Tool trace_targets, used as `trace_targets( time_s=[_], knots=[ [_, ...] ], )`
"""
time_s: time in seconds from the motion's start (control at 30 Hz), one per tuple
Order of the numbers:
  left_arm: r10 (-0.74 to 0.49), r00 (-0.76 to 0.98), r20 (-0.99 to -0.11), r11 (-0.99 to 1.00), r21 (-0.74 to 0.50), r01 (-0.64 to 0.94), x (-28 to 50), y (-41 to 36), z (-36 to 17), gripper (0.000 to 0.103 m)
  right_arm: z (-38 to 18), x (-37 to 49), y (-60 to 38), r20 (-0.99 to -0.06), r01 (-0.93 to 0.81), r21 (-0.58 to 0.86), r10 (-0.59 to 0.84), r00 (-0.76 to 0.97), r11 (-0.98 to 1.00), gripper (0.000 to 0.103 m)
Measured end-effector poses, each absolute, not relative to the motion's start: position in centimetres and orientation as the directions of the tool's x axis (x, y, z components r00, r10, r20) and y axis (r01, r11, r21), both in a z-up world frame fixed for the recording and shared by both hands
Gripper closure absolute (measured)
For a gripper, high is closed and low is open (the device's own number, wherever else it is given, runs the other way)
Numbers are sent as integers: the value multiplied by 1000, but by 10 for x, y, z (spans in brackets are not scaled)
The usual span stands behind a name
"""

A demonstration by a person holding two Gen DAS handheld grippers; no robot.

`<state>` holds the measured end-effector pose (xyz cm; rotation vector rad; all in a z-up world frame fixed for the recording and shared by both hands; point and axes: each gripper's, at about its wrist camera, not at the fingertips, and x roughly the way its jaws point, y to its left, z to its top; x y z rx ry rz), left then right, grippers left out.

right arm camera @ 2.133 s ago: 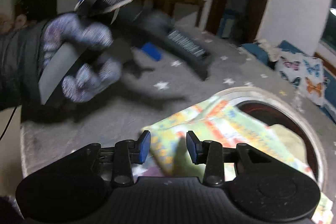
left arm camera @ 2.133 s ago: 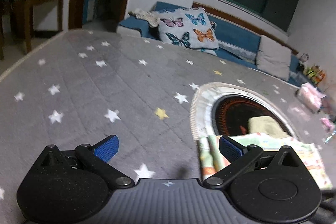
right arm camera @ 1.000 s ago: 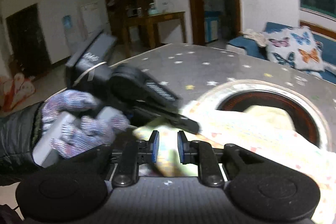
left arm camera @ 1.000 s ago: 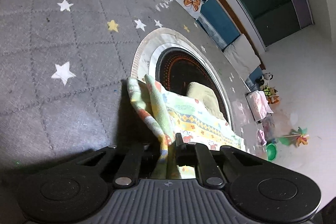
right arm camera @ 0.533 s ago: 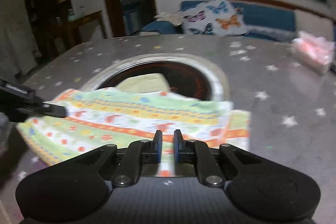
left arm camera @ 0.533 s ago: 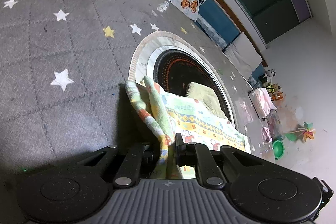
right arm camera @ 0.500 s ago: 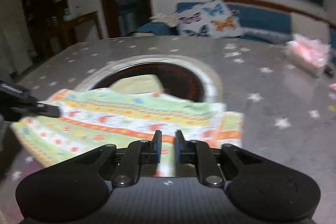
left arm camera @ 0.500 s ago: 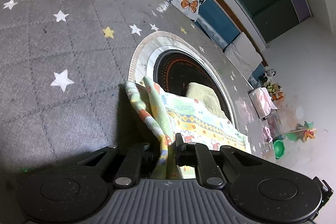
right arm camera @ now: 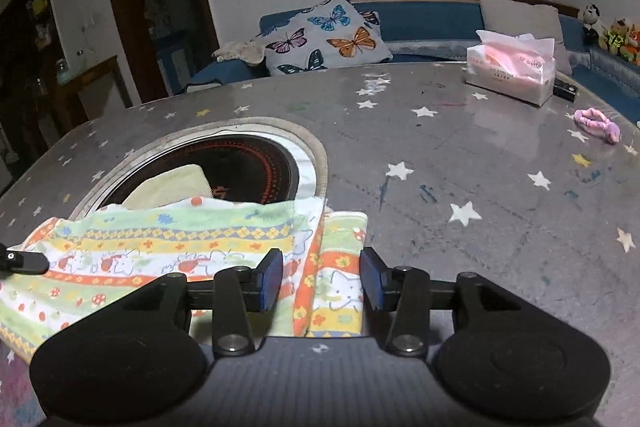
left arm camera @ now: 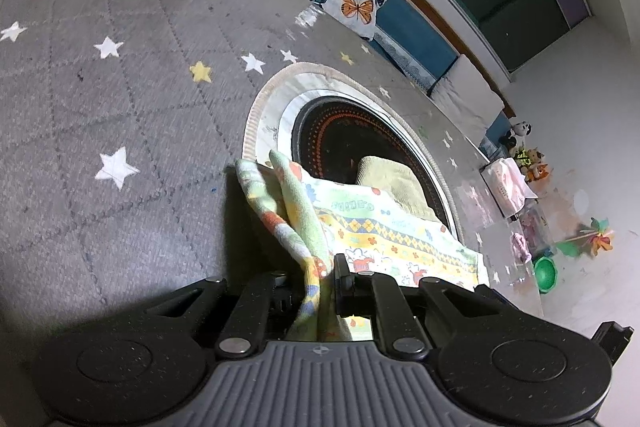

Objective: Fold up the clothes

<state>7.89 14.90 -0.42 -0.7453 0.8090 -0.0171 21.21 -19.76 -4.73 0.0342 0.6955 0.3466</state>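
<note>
A patterned towel (right arm camera: pixel 168 247) is spread at the near rim of the round cooktop (right arm camera: pixel 248 163) set in the starred table (right arm camera: pixel 460 147). One end is clenched in the left gripper (left arm camera: pixel 326 277). The right gripper (right arm camera: pixel 320 285) is held spread over the other end, gripping nothing. A fold is judged under way; next, that loose end should be seized.

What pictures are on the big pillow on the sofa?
Colourful butterflies on white: the pillow shows pink, blue and orange ones, clearest in the right wrist view.
</note>
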Motion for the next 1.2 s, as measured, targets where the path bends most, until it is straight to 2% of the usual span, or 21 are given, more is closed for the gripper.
trace_targets(
  time_s=[0.13,0.17,0.2,0.23,0.27,0.37,0.63,1.1,1.17,1.2],
  knots=[
    [-277,704,-654,760,-597,-256,79,147,-3,91,-48,213,-197,-616,-275,145,304,726,950,57],
    [-272,704,-656,765,-591,-254,79,146,-2,91,-48,212,-196,-617,-279,145,307,725,949,59],
    [-267,705,-657,771,-585,-253,80,145,-2,91,-48,211,-194,-618,-296,151,323,717,943,64],
    [-263,705,-659,776,-579,-252,80,144,-1,91,-47,210,-192,-619,-316,159,344,706,935,79],
    [-260,706,-658,780,-574,-249,80,143,1,91,-47,209,-191,-620,-323,165,353,700,932,88],
    [-252,713,-654,795,-560,-232,80,139,8,92,-45,206,-191,-611,-321,182,363,704,929,95],
    [-291,739,-608,850,-519,-93,102,100,49,93,-10,191,-221,-534,-300,181,350,770,936,96],
    [-468,666,-582,856,-486,177,206,-49,68,93,17,198,-356,-488,-1,108,53,871,994,96],
    [-489,648,-584,852,-481,209,213,-67,65,93,12,200,-373,-501,38,101,18,865,994,96],
    [-492,634,-597,855,-470,220,215,-75,60,89,7,202,-381,-517,57,97,2,856,994,96]
  ],
)
